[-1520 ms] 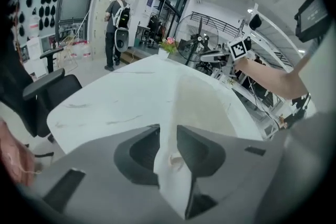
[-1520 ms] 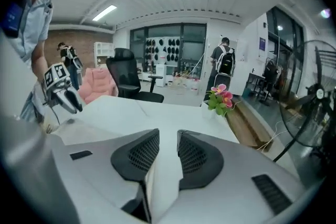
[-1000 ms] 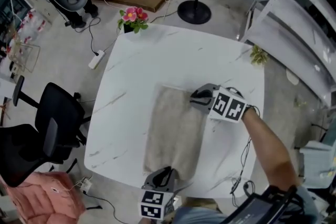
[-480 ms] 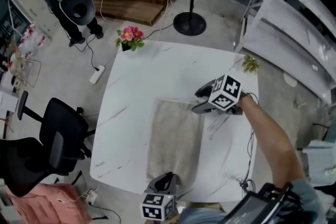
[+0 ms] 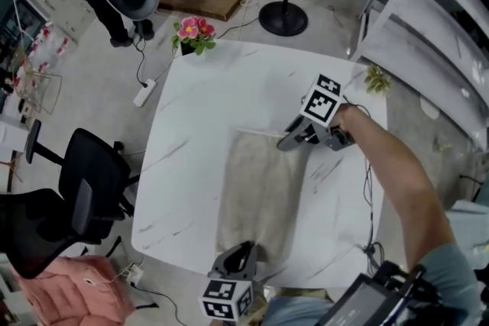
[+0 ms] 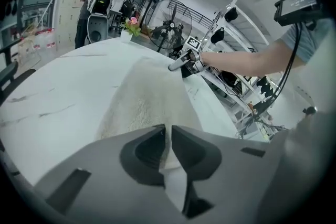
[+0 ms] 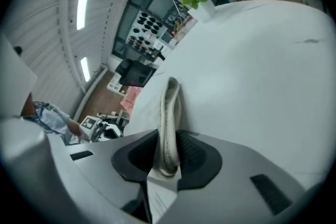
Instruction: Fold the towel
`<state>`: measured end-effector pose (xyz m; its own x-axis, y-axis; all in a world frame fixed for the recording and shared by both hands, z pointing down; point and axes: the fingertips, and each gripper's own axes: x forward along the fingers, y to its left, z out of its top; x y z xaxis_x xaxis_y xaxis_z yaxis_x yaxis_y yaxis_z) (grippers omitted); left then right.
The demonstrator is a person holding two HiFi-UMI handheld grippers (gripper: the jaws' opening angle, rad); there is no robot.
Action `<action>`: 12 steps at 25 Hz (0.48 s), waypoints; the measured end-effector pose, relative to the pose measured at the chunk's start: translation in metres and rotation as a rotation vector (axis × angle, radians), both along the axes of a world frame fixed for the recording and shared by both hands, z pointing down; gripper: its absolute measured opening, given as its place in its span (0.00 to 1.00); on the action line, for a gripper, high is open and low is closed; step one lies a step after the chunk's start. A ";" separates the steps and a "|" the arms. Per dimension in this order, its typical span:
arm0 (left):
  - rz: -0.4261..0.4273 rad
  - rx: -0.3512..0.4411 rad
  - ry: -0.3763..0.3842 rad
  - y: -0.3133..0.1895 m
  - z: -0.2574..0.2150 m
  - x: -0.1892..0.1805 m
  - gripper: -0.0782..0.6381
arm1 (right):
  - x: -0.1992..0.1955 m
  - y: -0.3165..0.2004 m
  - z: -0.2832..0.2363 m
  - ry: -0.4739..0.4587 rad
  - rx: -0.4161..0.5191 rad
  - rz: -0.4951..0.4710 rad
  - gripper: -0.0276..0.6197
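A beige towel (image 5: 256,187) lies flat as a long strip on the white marble table (image 5: 206,88). At its near end my left gripper (image 5: 243,250) is shut on it; in the left gripper view the towel (image 6: 149,97) runs away from the nearly touching jaws of the left gripper (image 6: 168,131). At the far right corner my right gripper (image 5: 289,141) is rolled onto its side. Its jaws have just been closing, and in the right gripper view the towel's (image 7: 170,107) folded edge stands pinched between the pads of the right gripper (image 7: 167,152).
A pot of pink flowers (image 5: 195,30) sits at the table's far left corner and a small plant (image 5: 376,79) at the far right. A fan stand (image 5: 283,15) is beyond the table, a black office chair (image 5: 76,195) to its left. Bare tabletop flanks the towel.
My right gripper has rolled over, its marker cube now facing up, and shifted from on top of the towel's far corner to its edge. The left gripper has stayed put.
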<state>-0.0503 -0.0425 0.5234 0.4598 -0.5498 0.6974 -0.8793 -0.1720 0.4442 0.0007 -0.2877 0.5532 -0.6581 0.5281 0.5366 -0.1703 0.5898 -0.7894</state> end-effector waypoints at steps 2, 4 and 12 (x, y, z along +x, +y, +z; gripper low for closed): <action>-0.017 0.026 0.000 0.000 -0.008 -0.005 0.17 | 0.001 -0.001 0.001 0.031 0.027 0.004 0.19; -0.032 0.064 -0.005 0.000 -0.019 -0.013 0.17 | -0.002 -0.003 -0.015 0.005 0.079 0.022 0.17; -0.071 0.169 -0.016 0.032 -0.052 -0.036 0.17 | -0.024 0.035 -0.100 -0.091 0.445 -0.055 0.16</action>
<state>-0.0868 -0.0106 0.4717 0.4050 -0.6907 0.5991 -0.8987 -0.1801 0.3999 -0.0236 -0.2526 0.4531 -0.6909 0.2949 0.6600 -0.0708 0.8810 -0.4678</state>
